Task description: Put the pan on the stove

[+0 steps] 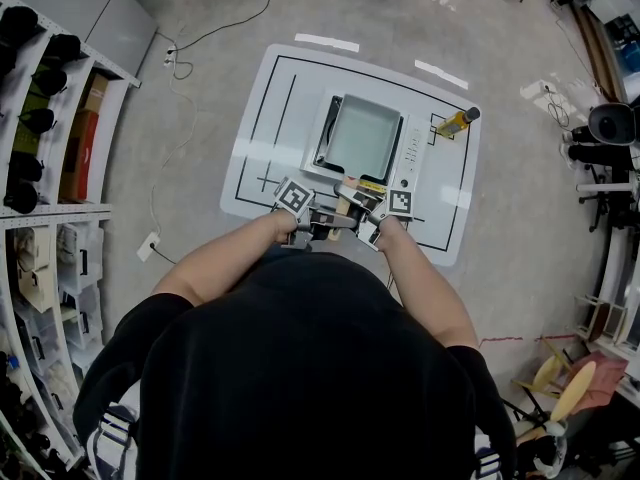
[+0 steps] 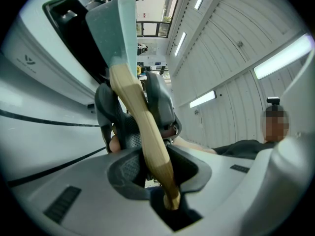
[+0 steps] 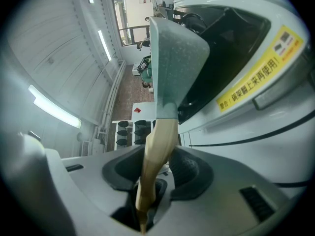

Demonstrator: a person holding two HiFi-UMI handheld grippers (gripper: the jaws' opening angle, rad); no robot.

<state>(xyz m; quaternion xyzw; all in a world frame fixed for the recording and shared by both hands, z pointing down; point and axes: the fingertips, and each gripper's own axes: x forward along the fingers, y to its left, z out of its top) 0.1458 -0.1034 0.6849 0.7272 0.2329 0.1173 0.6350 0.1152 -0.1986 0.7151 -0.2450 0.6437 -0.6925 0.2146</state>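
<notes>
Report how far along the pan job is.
Done: the pan is over the stove in the head view. Whether it rests on it or hangs just above, I cannot tell. In hand: the left gripper and right gripper both clamp its wooden handle. Left: settle the pan if needed, then release both grips.

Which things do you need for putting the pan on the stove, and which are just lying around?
For the job:
- pan
- its wooden handle
- stove
- left gripper and right gripper, both shut on the handle

Just lying about:
- bottle beside the stove
- shelves
- cable on the floor
</notes>
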